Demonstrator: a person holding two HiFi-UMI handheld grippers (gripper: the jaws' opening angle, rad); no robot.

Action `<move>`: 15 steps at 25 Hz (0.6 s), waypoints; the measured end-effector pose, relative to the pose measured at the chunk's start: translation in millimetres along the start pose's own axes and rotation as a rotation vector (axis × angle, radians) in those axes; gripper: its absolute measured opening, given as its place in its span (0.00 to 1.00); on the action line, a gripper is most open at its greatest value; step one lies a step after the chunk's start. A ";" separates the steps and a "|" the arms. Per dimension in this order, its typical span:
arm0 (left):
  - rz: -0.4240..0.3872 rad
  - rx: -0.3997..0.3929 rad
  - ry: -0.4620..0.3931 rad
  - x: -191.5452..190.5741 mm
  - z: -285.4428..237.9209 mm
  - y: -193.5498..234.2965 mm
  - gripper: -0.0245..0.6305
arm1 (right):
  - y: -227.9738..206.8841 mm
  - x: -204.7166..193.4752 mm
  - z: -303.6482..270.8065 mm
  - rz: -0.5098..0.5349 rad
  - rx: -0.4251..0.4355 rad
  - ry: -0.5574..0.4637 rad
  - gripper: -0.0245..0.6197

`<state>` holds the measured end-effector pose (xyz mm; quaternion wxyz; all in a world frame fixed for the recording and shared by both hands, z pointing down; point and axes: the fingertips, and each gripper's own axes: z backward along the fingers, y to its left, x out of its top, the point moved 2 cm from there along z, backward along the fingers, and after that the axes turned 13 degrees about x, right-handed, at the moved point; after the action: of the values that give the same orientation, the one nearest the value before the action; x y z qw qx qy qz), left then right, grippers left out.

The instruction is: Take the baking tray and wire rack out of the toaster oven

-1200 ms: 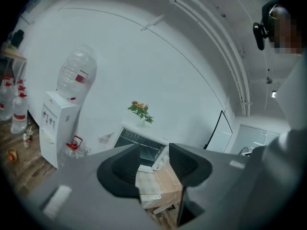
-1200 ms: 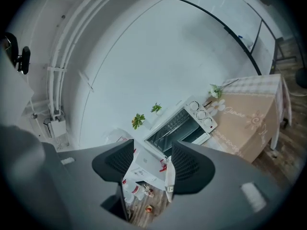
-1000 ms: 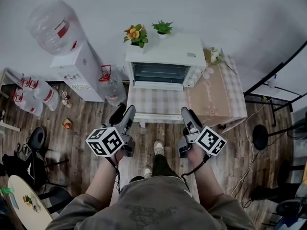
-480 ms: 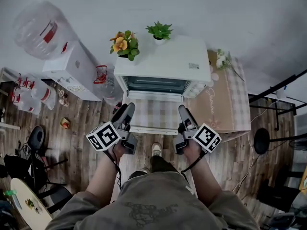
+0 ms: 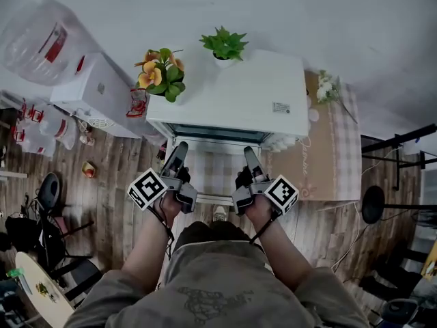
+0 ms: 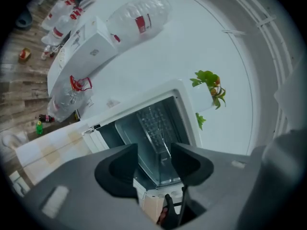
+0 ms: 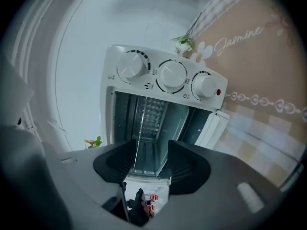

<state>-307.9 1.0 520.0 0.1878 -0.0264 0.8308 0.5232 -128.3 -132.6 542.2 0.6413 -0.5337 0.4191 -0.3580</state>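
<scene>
The white toaster oven [image 5: 235,94] stands on a checked-cloth table [image 5: 328,152], its door [image 5: 212,147] folded down and open. Through the opening I see the wire rack [image 6: 154,122] as a metal grid inside the cavity, and the same rack [image 7: 152,113] in the right gripper view. A flat metal surface beneath it may be the baking tray [image 7: 143,153]; I cannot tell for sure. My left gripper [image 5: 179,150] and right gripper [image 5: 248,156] hover side by side just before the door. Both the left gripper [image 6: 154,164] and the right gripper [image 7: 146,164] are open and hold nothing.
Three control knobs [image 7: 165,74] sit beside the oven opening. A flower pot [image 5: 158,74] and a green plant [image 5: 222,44] stand at the oven's top. A water dispenser [image 5: 95,91] with its bottle [image 5: 37,39] stands left, water jugs [image 5: 27,132] on the floor.
The person has stepped up to the oven. Both grippers moved forward and closer together, from over the floor to just before the open door. Jaws stayed open.
</scene>
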 end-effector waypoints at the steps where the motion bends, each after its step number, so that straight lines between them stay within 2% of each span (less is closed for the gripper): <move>1: 0.025 0.000 0.000 -1.0 -6.6 4.4 0.35 | -7.1 0.8 -3.7 -0.013 -0.005 -0.008 0.39; 7: 0.110 -0.003 -0.005 -3.7 -42.3 24.9 0.35 | -41.6 6.0 -21.7 -0.087 -0.022 -0.076 0.40; 15: 0.135 -0.045 0.038 -5.2 -76.5 41.9 0.35 | -77.1 11.0 -39.8 -0.125 -0.029 -0.159 0.39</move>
<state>-334.9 -48.2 587.0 0.1359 0.0155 0.8221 0.5527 -161.5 -171.2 613.2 0.6414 -0.5946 0.3379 -0.3476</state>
